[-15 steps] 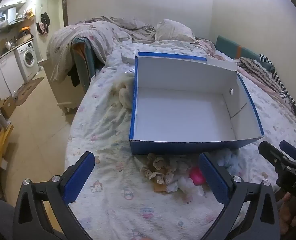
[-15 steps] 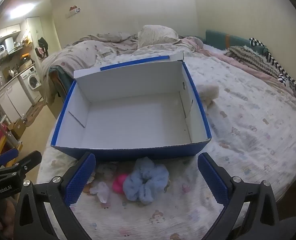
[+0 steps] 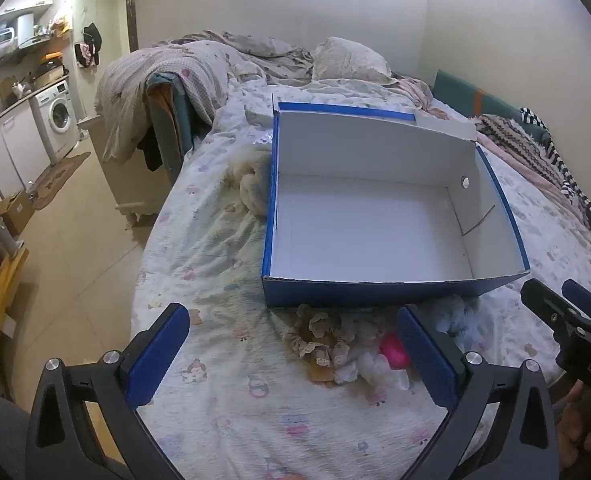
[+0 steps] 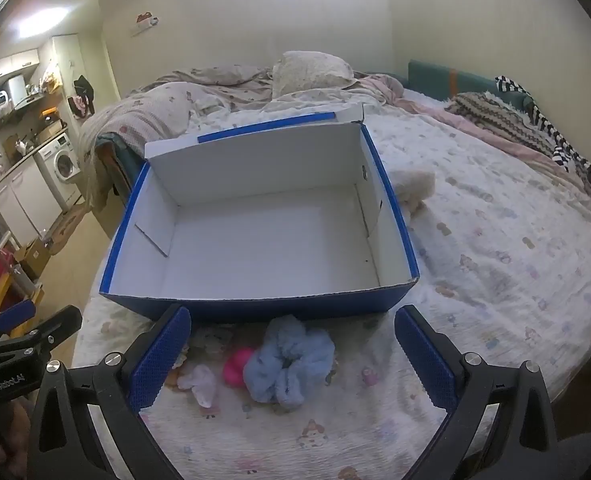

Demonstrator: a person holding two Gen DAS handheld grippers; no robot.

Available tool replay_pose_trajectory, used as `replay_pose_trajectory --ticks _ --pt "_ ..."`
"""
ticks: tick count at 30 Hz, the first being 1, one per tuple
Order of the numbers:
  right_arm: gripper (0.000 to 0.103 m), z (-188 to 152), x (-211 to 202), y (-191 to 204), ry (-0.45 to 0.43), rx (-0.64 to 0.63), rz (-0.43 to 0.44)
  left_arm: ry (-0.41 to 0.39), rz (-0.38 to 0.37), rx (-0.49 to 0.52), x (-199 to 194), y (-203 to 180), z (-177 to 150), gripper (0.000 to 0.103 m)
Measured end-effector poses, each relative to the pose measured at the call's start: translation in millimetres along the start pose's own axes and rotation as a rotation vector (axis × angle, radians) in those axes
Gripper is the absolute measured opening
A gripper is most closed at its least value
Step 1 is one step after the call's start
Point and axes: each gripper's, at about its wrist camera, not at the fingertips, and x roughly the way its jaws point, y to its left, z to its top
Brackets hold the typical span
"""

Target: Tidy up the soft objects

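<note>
An empty blue box with a white inside (image 3: 375, 220) (image 4: 263, 240) sits on the bed. In front of it lie small soft items: a light blue scrunchie (image 4: 287, 360) (image 3: 455, 316), a pink ball (image 4: 237, 366) (image 3: 395, 354), a white piece (image 4: 201, 382) (image 3: 369, 368) and a beige lace scrunchie (image 3: 319, 336). My left gripper (image 3: 293, 354) is open, just before the lace scrunchie. My right gripper (image 4: 293, 354) is open around the blue scrunchie, above it. Each gripper shows at the other view's edge, the right one (image 3: 567, 320) and the left one (image 4: 23, 332).
A cream fluffy item (image 3: 251, 184) (image 4: 415, 188) lies beside the box. Pillow and blankets (image 3: 347, 60) are piled at the far end, striped and knitted cloths (image 4: 535, 128) along the wall. The bed edge drops to the floor on the left (image 3: 75, 248).
Both grippers have barely shifted. The objects and the box have not moved.
</note>
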Motion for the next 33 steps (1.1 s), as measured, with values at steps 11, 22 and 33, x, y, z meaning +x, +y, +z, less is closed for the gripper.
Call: replay_pose_trajectory --ticks 11,22,33 --pt "0.103 0.5 -1.9 -2.6 -0.002 0.0 0.0 0.006 -0.001 -0.01 2.5 6.3 3.0 0.103" --pt "0.103 -0.9 -3.5 -7.8 -0.025 0.02 -0.018 0.005 0.0 -0.009 2.5 6.3 2.9 0.103" --pt "0.103 -0.5 -3.8 -8.4 -0.024 0.019 -0.017 0.005 -0.001 -0.01 2.3 6.7 3.0 0.103"
